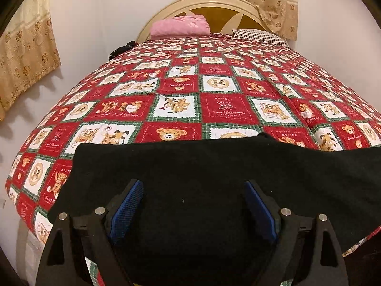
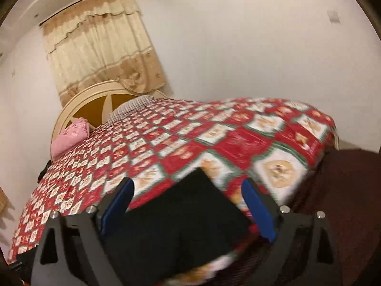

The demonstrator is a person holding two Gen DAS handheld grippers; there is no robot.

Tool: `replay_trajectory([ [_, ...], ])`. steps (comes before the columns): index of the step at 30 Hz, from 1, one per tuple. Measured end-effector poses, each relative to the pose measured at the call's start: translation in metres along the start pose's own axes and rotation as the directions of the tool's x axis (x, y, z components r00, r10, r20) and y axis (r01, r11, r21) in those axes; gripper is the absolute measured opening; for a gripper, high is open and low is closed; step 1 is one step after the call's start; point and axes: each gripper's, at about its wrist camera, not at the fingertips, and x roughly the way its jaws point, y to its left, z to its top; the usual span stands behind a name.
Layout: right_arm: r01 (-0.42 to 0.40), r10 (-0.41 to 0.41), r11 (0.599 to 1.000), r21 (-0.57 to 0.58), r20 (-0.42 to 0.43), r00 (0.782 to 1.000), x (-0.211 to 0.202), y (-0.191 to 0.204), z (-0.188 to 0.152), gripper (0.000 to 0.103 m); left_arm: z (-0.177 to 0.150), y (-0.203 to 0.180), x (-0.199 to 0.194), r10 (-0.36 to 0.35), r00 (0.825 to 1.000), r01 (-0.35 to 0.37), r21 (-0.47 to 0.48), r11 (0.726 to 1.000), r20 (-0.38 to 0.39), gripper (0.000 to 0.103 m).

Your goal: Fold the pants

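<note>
Black pants (image 1: pixel 214 171) lie flat across the near end of a bed with a red, white and green patchwork quilt (image 1: pixel 181 90). My left gripper (image 1: pixel 194 188) hovers just above the dark cloth, open, its blue pads (image 1: pixel 127 208) wide apart with nothing pinched. In the blurred right wrist view the pants (image 2: pixel 188 212) show as a black rectangle near the bed's foot corner. My right gripper (image 2: pixel 188 190) is open above them, blue pads (image 2: pixel 258 205) standing either side of the cloth without touching it.
A folded pink cloth (image 1: pixel 179 26) and a striped pillow (image 1: pixel 259 37) sit by the cream headboard (image 1: pixel 209 2). Beige curtains (image 2: pixel 100 54) hang on the white walls. Dark brown floor (image 2: pixel 345 202) lies beyond the bed's right edge. A dark object (image 1: pixel 121 48) rests at the bed's left side.
</note>
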Motion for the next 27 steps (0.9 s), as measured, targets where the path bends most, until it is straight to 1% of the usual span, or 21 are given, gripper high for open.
replay_trajectory([
  [1,0.007,-0.007,1.0,-0.002,-0.013,1.0,0.004,-0.004,-0.002,0.087,0.001,0.0,0.0,0.0,1.0,0.0,-0.001,1.0,-0.003,0.088],
  [2,0.034,-0.035,0.999,-0.021,-0.041,0.999,0.011,-0.009,-0.004,0.086,0.001,0.0,-0.001,0.0,1.0,0.0,-0.004,1.0,-0.004,0.088],
  [3,0.079,-0.08,0.997,-0.02,-0.058,0.995,0.014,-0.011,-0.008,0.082,0.002,0.001,-0.002,-0.002,1.0,0.002,-0.01,1.0,-0.002,0.088],
  [4,0.083,-0.085,0.996,-0.025,-0.087,0.993,0.017,-0.014,-0.013,0.075,0.002,0.002,-0.002,-0.004,1.0,0.004,-0.014,1.0,0.001,0.088],
  [5,0.059,-0.061,0.998,-0.016,-0.133,0.989,0.024,-0.016,-0.021,0.07,0.002,0.002,-0.003,-0.007,1.0,0.007,-0.018,1.0,0.003,0.088],
  [6,0.051,-0.053,0.999,-0.014,-0.158,0.986,0.025,-0.018,-0.027,0.066,0.002,0.003,-0.003,-0.009,1.0,0.009,-0.02,1.0,0.003,0.088],
  [7,0.07,-0.075,0.997,-0.045,-0.136,0.988,0.023,-0.015,-0.029,0.063,0.001,0.004,-0.003,-0.009,1.0,0.009,-0.021,1.0,-0.001,0.088],
  [9,0.135,-0.152,0.982,-0.134,-0.128,0.98,0.024,-0.003,-0.032,0.057,0.0,0.005,-0.001,-0.008,1.0,0.008,-0.023,1.0,-0.01,0.088],
  [10,0.147,-0.168,0.975,-0.164,-0.125,0.978,0.024,0.002,-0.033,0.048,0.0,0.006,0.0,-0.007,1.0,0.007,-0.027,1.0,-0.014,0.088],
  [11,0.126,-0.152,0.975,-0.186,-0.136,0.979,0.025,0.007,-0.032,0.04,-0.001,0.007,0.0,-0.008,1.0,0.007,-0.031,0.999,-0.016,0.088],
  [12,0.113,-0.144,0.973,-0.199,-0.146,0.979,0.026,0.011,-0.032,0.027,-0.001,0.008,0.001,-0.01,1.0,0.009,-0.037,0.999,-0.019,0.088],
  [13,0.109,-0.144,0.97,-0.217,-0.153,0.978,0.026,0.016,-0.031,0.019,-0.001,0.009,0.001,-0.012,1.0,0.012,-0.043,0.999,-0.021,0.088],
  [14,0.104,-0.144,0.967,-0.234,-0.163,0.976,0.028,0.019,-0.031,0.016,-0.002,0.01,0.002,-0.015,1.0,0.014,-0.048,0.999,-0.021,0.088],
  [15,0.104,-0.144,0.968,-0.23,-0.166,0.976,0.028,0.018,-0.031,0.016,-0.002,0.012,0.001,-0.02,1.0,0.018,-0.054,0.998,-0.019,0.088],
  [17,0.091,-0.123,0.98,-0.177,-0.179,0.976,0.031,0.011,-0.031,0.015,-0.002,0.014,-0.001,-0.026,1.0,0.025,-0.06,0.998,-0.01,0.088],
  [19,0.087,-0.111,0.987,-0.132,-0.192,0.975,0.031,0.009,-0.025,0.014,-0.001,0.018,-0.003,-0.024,1.0,0.024,-0.062,0.998,0.0,0.088],
  [20,0.069,-0.091,0.989,-0.131,-0.171,0.981,0.025,0.014,-0.023,0.014,0.0,0.02,-0.005,-0.022,1.0,0.023,-0.066,0.998,0.004,0.088],
  [22,0.009,-0.031,0.986,-0.165,-0.129,0.991,0.01,0.039,-0.018,0.014,0.002,0.025,-0.007,-0.026,1.0,0.027,-0.083,0.996,0.014,0.088],
  [24,-0.098,0.074,0.966,-0.239,-0.108,0.991,-0.011,0.081,-0.016,0.014,0.004,0.03,-0.01,-0.035,0.999,0.038,-0.101,0.994,0.027,0.088],
  [26,-0.2,0.171,0.927,-0.316,-0.119,0.978,-0.025,0.127,-0.02,0.014,0.005,0.032,-0.012,-0.038,0.999,0.042,-0.11,0.993,0.038,0.088],
  [27,-0.256,0.219,0.9,-0.352,-0.14,0.965,-0.029,0.152,-0.027,0.014,0.005,0.034,-0.012,-0.04,0.998,0.045,-0.114,0.992,0.04,0.088],
])
